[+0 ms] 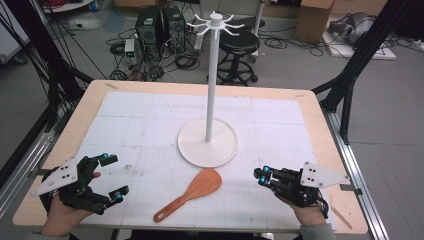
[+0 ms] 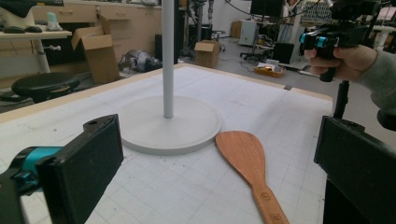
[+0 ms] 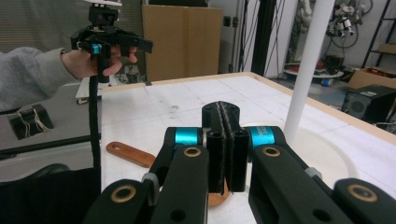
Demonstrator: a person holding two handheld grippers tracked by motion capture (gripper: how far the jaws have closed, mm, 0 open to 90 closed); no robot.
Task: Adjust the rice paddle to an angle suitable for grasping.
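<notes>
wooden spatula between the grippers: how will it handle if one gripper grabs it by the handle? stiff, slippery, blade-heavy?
The wooden spatula looks like one solid flat piece, so probably stiff. Its broad blade likely outweighs the thin handle, so a handle-end grip may droop or twist. Lying flat on the mat, it leaves little edge to pinch and will probably slide when nudged.

Not much to read here, honestly. The wooden spatula (image 2: 250, 163) has two small marks burned into its handle, a round one and a boxy one below it, but they're too blurry to make out. The teal band (image 3: 261, 136) on the right gripper (image 3: 226, 154) carries tiny dark print, also unreadable. No legible text anywhere else.
</notes>
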